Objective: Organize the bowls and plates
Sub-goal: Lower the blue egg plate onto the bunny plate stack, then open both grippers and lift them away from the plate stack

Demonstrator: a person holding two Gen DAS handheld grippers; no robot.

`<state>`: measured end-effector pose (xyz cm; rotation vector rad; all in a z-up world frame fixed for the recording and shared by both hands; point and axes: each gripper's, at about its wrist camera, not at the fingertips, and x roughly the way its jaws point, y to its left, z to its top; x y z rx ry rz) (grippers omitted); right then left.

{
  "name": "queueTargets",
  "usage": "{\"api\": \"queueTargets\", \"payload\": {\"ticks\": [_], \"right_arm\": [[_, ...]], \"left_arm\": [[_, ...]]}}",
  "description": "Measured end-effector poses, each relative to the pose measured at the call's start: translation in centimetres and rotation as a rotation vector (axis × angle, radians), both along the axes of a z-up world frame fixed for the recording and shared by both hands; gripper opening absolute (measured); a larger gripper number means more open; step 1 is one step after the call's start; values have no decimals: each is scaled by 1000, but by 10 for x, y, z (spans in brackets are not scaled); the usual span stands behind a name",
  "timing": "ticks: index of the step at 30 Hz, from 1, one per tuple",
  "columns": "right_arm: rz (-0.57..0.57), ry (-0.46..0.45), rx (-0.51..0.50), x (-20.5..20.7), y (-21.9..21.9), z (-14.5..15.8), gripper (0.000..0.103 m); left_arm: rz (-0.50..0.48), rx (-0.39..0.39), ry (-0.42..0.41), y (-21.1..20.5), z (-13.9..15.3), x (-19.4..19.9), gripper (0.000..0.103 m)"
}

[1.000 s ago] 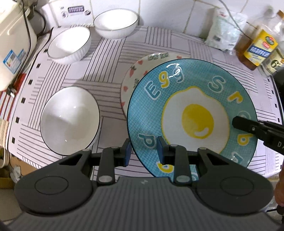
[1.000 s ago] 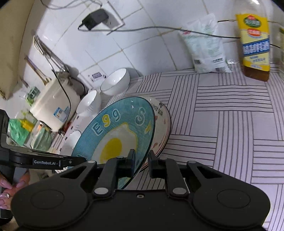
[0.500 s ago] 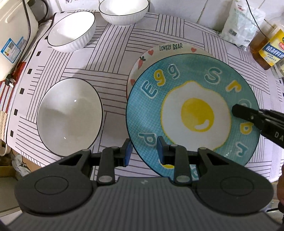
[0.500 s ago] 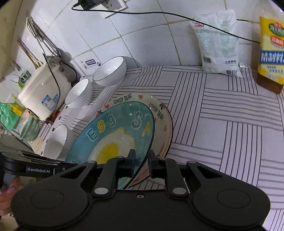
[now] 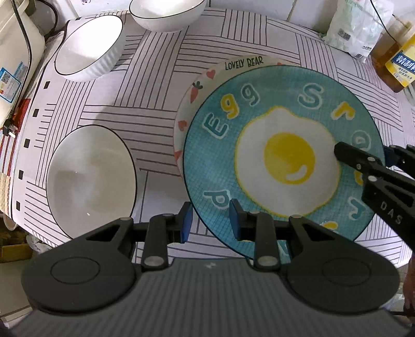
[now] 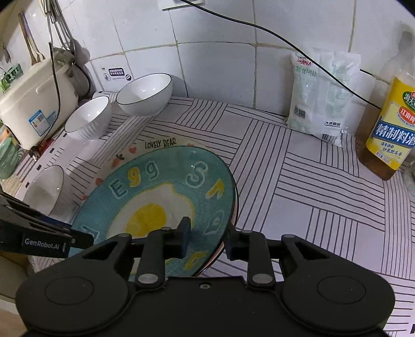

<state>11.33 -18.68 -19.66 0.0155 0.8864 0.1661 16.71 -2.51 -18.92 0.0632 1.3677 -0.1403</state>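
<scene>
A blue egg plate (image 5: 282,160) (image 6: 155,207) lies on top of a white "Lovely Bear" plate (image 5: 207,75) (image 6: 160,144) on the striped counter. My left gripper (image 5: 210,223) is open, its jaws on either side of the blue plate's near rim. My right gripper (image 6: 207,238) is open, its jaws astride the plate's right rim; it also shows in the left wrist view (image 5: 363,160). Three white bowls stand to the left: a near one (image 5: 90,178) (image 6: 44,191), a ribbed one (image 5: 88,46) (image 6: 87,119) and a far one (image 5: 166,11) (image 6: 144,94).
A rice cooker (image 6: 31,103) stands at the left edge of the counter. A white bag (image 6: 321,96) and an oil bottle (image 6: 391,129) stand at the back right by the tiled wall. A cable (image 6: 285,41) hangs across the wall.
The blue plate has come down from a tilt onto the bear plate. My right gripper's jaws have opened from their grip on its rim. Both cameras have moved closer.
</scene>
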Motion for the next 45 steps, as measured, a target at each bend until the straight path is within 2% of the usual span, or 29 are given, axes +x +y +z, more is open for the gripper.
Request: {"api": "queueTargets", "payload": {"ticks": [3, 8, 11, 15, 19, 21, 24, 30, 35, 39, 41, 45], "right_arm": [[-12, 0, -28, 1, 4, -1, 38], [-37, -28, -132, 1, 17, -6, 44], [-54, -44, -151, 0, 20, -8, 46], [-76, -37, -127, 2, 17, -14, 46], [-56, -35, -151, 5, 21, -19, 45], [-43, -28, -180, 3, 26, -15, 43], [1, -91, -231, -12, 33, 6, 44], [27, -136, -182, -40, 30, 42, 46], [34, -169, -106, -63, 28, 64, 67], [19, -173, -88, -76, 25, 67, 68], [3, -178, -91, -83, 24, 71, 72], [2, -205, -76, -98, 23, 82, 79]], "left_arm": [[-6, 7, 3, -3, -2, 1, 28], [-3, 19, -9, -4, -3, 1, 28], [-4, 29, -24, -4, -3, 1, 28], [-1, 41, -30, -4, -2, 2, 28], [10, 35, -18, 0, 1, 3, 28], [12, 18, -29, 3, 9, -1, 28], [5, 5, -50, 6, 23, -11, 28], [-33, -16, -115, 8, 58, -34, 28], [-68, -35, -188, 12, 90, -57, 32], [-81, -21, -221, 16, 108, -74, 36], [-83, -23, -228, 21, 115, -81, 42], [-79, -18, -245, 31, 124, -95, 49]]}}
